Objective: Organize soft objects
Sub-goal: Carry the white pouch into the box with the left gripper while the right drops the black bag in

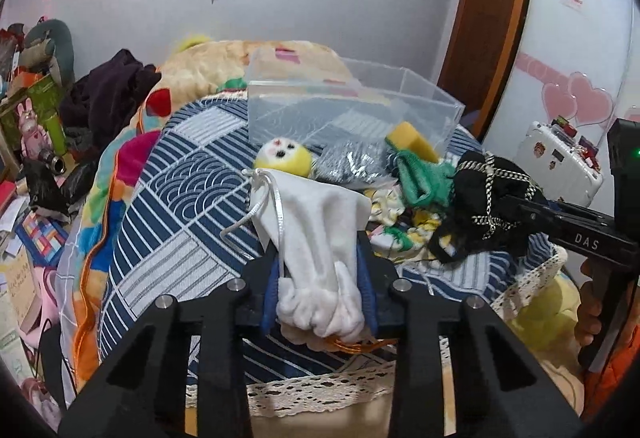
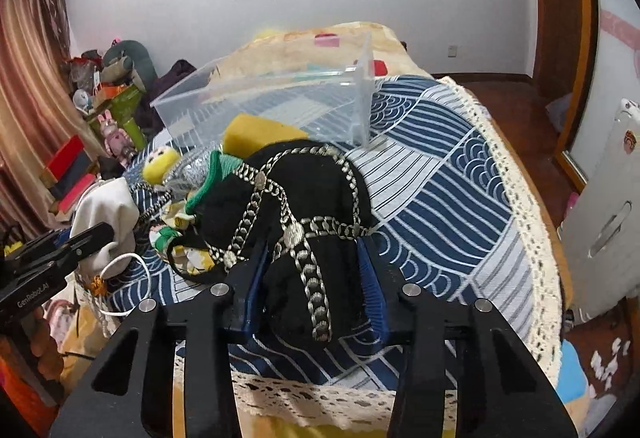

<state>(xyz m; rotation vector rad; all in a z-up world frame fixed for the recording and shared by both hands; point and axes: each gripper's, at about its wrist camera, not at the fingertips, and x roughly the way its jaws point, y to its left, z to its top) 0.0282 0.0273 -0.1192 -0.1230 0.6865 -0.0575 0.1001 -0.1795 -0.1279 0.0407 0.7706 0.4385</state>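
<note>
The left claw (image 1: 320, 278) is clamped on a white drawstring pouch (image 1: 316, 230), and the right claw (image 2: 316, 278) on a black chain-trimmed garment (image 2: 296, 206). Both are pinched near one end, probably to carry them to the clear bin (image 1: 352, 106) on the bed (image 2: 440, 190) behind the remaining pile.

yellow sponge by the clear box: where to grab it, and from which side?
Grip the yellow sponge across its short thickness at the exposed upper end, coming from above. It leans tilted against the clear box wall, so the far side looks blocked, and the green knit piece crowds its lower edge. Both hand-held grippers are full now: left holds the white pouch, right the black cloth.
</note>
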